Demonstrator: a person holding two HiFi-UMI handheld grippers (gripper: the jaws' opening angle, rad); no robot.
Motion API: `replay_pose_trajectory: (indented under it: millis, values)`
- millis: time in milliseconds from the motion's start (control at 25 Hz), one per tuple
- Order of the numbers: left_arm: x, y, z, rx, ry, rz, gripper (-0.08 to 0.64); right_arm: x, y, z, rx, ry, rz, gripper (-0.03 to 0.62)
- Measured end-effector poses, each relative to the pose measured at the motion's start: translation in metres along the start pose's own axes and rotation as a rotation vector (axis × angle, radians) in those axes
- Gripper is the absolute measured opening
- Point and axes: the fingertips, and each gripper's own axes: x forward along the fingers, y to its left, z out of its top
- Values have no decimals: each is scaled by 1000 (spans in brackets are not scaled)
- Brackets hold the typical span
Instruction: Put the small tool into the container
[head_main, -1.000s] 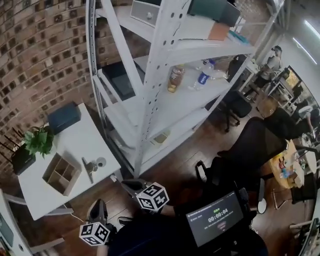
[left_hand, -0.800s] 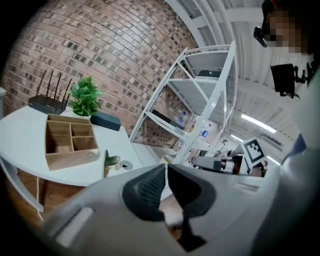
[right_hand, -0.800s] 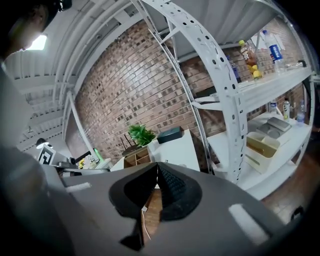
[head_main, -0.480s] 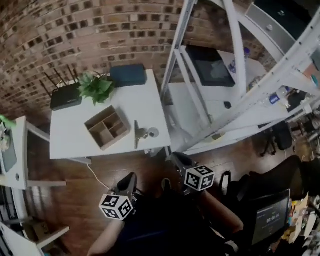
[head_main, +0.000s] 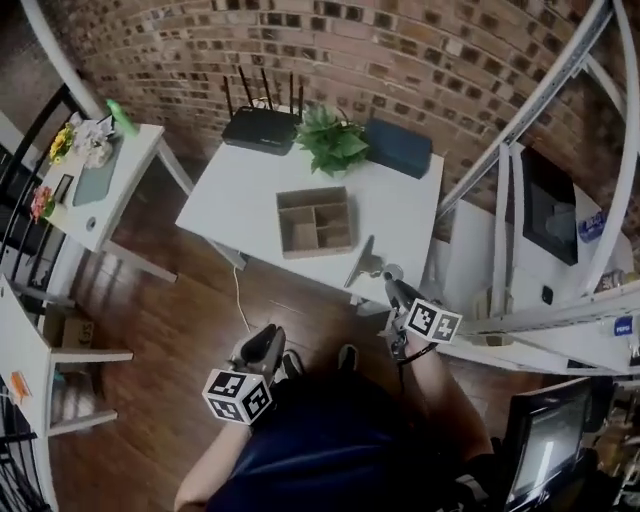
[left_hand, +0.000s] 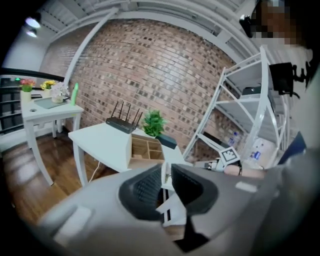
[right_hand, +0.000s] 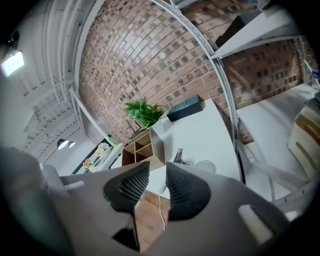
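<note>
White bench (head_main: 235, 195) carries the small tool (head_main: 359, 263) just beside the wooden container (head_main: 314, 221); right gripper (right_hand: 157, 168) jaws, just opening, stand apart, empty; left gripper (left_hand: 167, 169) jaws barely apart, empty

From the head view the small tool (head_main: 361, 263) on the table (head_main: 240, 190) is too small to tell its kind, and so is the round thing (head_main: 389, 271) just beside it. In the right gripper view the right tongs (right_hand: 157, 166), whose jaws have just been opening with nothing between them, hide the tool's near end and the lower edge of the container (right_hand: 144, 148). In the left gripper view the left tongs (left_hand: 167, 168) cover the container's near corner. The shelf rack (head_main: 503, 230) runs off the head view's right edge.
</note>
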Motion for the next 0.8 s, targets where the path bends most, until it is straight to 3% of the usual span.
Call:
replay_pose_trajectory:
  millis: [200, 360, 520, 800]
  values:
    - [-15, 10, -2, -46, -50, 109, 61, 46, -20, -5, -31, 102, 11, 118]
    - [-21, 13, -7, -73, -61, 173, 61, 82, -42, -19, 50, 195, 11, 144]
    - [-23, 16, -13, -92, -53, 217, 61, 103, -55, -26, 145, 243, 8, 166]
    - [-16, 17, -24, -119, -16, 237, 57, 126, -61, -34, 157, 323, 26, 149]
